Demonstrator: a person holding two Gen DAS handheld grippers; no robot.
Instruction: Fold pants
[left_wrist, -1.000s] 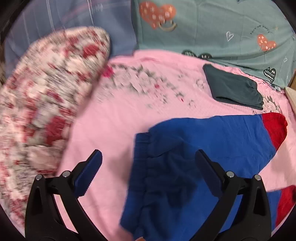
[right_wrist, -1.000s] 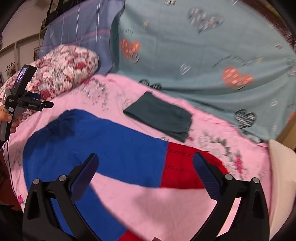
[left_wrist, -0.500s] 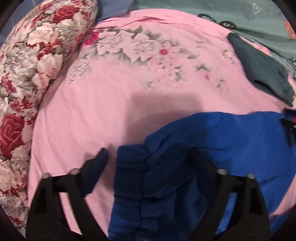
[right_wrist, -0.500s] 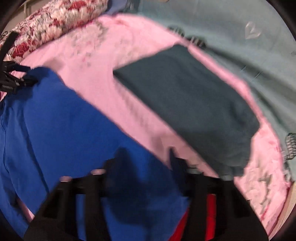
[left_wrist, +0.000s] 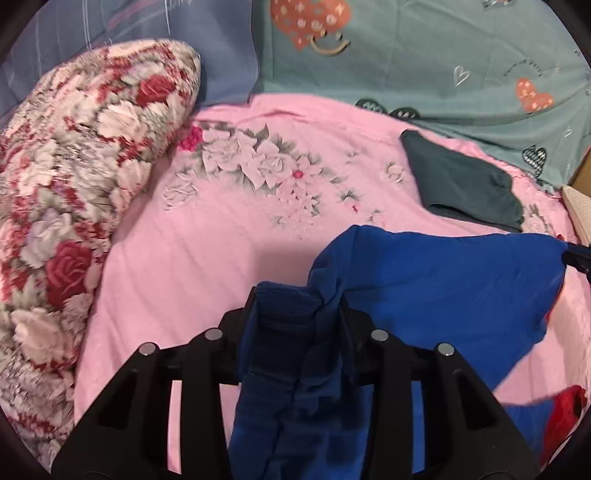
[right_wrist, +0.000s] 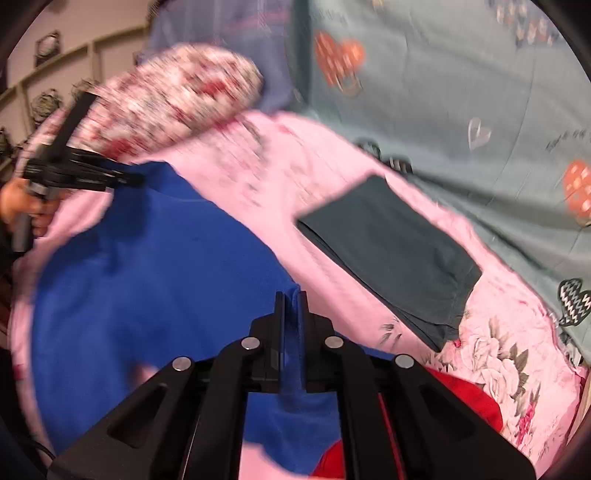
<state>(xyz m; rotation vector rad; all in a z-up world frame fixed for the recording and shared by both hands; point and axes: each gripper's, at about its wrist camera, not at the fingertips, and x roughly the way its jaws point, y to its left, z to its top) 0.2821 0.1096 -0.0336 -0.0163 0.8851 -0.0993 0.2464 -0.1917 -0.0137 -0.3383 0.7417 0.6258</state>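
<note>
Blue pants (left_wrist: 436, 280) with red cuffs (left_wrist: 565, 413) lie on a pink floral bedsheet (left_wrist: 229, 236). My left gripper (left_wrist: 297, 306) is shut on the bunched ribbed waistband and holds it lifted off the sheet. My right gripper (right_wrist: 291, 299) is shut on the upper edge of the blue pants (right_wrist: 147, 280) near the red cuff (right_wrist: 458, 398). The left gripper (right_wrist: 122, 179) shows at the far left of the right wrist view, gripping the waist end. The cloth hangs stretched between both grippers.
A folded dark grey garment (left_wrist: 461, 184) lies on the sheet behind the pants; it also shows in the right wrist view (right_wrist: 391, 251). A floral pillow (left_wrist: 74, 192) lies at the left. A teal heart-print cover (left_wrist: 424, 59) is at the back.
Both grippers dropped onto the pants and closed from open. The left took the waistband, the right took the leg edge near the cuff, and both have lifted the cloth.
</note>
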